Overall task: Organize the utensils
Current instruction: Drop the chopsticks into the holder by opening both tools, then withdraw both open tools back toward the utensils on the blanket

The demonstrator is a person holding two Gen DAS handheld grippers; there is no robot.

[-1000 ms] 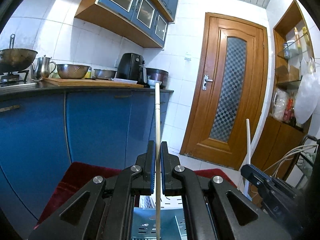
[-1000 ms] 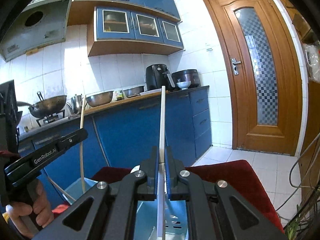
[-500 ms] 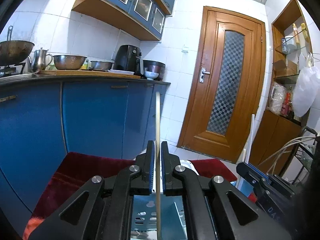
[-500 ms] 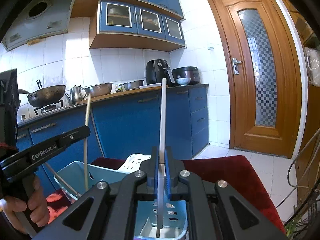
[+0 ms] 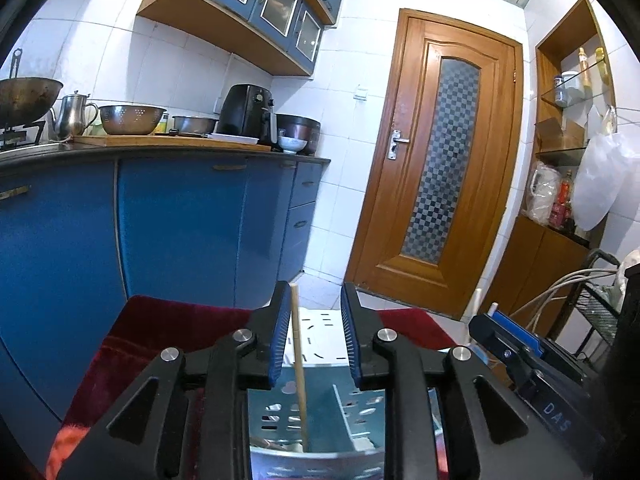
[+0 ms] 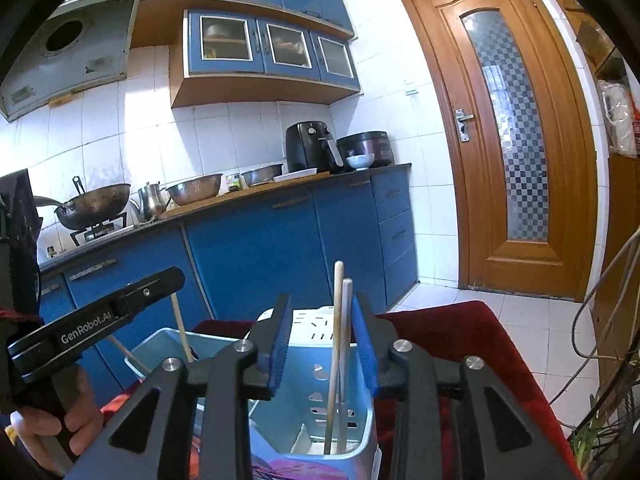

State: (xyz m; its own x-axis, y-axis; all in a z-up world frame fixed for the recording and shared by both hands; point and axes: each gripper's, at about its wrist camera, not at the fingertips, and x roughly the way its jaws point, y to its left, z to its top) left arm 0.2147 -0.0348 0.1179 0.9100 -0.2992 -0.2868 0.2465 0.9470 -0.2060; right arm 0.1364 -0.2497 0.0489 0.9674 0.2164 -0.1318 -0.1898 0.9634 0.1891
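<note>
The wooden chopstick [image 5: 299,364] stands nearly upright in the pale blue slotted utensil basket [image 5: 320,408] right in front of me, between the blue pads of my left gripper [image 5: 316,332], just beside the left pad, though I cannot tell whether it touches; the jaws are opening, parted to a narrow gap, and the stick rests loose in the basket. In my other hand, the right gripper [image 6: 323,344] is opening too, its jaws a little apart, with two chopsticks [image 6: 338,344] standing side by side between them in the same kind of blue basket [image 6: 320,360], leaning near the right pad; no pad presses on them. From the right camera I see my left hand [image 6: 60,420] wrapped around the black handle of the left gripper, with another thin stick [image 6: 181,332] rising beside it. The baskets sit on a dark red cloth [image 6: 460,344]. Beyond are blue kitchen cabinets [image 5: 180,224], a counter holding a wok [image 6: 94,204], steel bowls [image 5: 132,119] and a black air fryer [image 6: 310,146], and a wooden door [image 5: 444,160].
</note>
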